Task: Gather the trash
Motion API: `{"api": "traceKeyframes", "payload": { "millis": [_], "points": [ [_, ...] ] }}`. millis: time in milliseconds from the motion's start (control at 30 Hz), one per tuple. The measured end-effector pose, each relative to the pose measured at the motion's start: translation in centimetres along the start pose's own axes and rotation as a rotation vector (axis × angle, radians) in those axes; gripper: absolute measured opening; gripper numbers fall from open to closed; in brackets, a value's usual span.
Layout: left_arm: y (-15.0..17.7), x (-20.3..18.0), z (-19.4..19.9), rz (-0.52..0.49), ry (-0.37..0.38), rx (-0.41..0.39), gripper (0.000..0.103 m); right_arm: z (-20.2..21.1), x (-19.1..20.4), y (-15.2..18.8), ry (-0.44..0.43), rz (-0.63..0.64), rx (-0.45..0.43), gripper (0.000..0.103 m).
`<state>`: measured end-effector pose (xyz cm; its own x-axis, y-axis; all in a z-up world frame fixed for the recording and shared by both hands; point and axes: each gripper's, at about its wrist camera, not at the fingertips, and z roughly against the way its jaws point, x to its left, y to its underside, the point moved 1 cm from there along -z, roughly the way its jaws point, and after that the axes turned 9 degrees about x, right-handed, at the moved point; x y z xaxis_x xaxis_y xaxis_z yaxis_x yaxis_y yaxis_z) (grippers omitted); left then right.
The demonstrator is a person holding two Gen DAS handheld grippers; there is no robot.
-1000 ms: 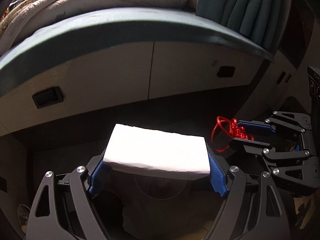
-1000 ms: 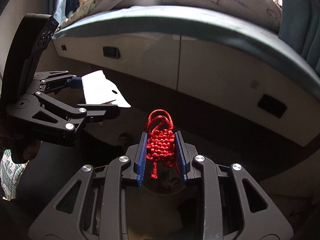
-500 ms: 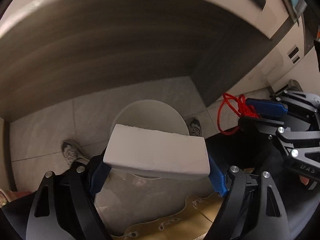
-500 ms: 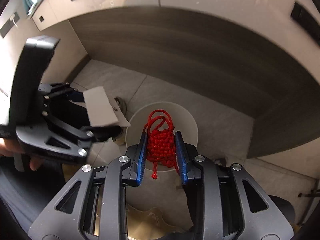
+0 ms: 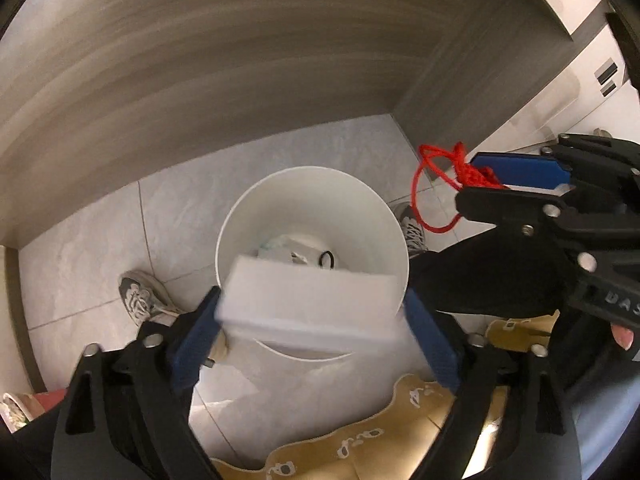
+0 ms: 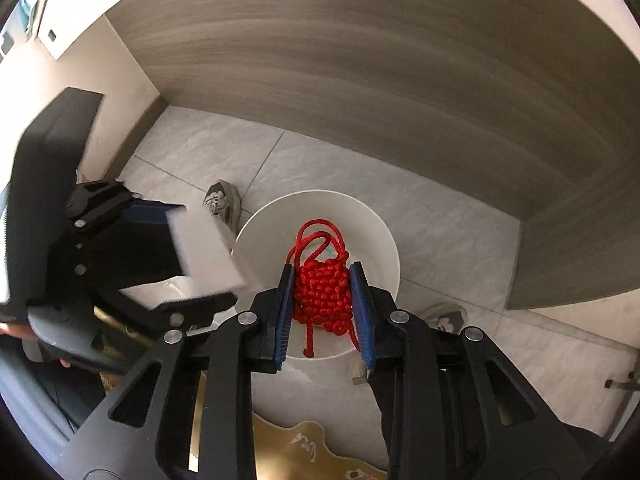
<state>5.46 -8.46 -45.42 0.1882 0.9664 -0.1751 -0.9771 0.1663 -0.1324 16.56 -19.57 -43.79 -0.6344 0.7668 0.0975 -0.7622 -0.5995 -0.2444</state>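
Over 1 white bin [image 5: 362,200]: 1 foam block [image 5: 312,304], 1 red knotted cord [image 6: 322,296].

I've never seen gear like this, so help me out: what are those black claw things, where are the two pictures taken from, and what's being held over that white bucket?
These are not robot arms. A person holds a two-finger claw in each hand, and each claw has a wide-angle camera looking along its fingers, so each picture is one claw's own view, aimed steeply down at a tiled floor.

In the left view, the left claw has a white block between its blue pads; its jaws are opening, so the block looks to be let go above the white bin, which already holds some scraps.

In the right view, the right claw grips a red knotted cord over the same bin.

The grey shoes on the floor are the person's.
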Motion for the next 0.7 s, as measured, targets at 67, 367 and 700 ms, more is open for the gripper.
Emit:
{"api": "traceKeyframes", "payload": {
  "millis": [67,367,700],
  "points": [
    [0.1,0.1,0.0,0.009,-0.004,0.003,0.097,-0.2,-0.3,0.1,-0.006,-0.002,0.002,0.026],
    [0.0,4.3,2.8,0.180,-0.062,-0.052,0.097,-0.6,-0.2,0.1,-0.010,0.029,0.018,0.026],
    [0.8,7.5,5.8,0.274,-0.028,-0.132,0.097,-0.8,1.2,-0.5,0.011,0.072,0.017,0.059]
  ]
}}
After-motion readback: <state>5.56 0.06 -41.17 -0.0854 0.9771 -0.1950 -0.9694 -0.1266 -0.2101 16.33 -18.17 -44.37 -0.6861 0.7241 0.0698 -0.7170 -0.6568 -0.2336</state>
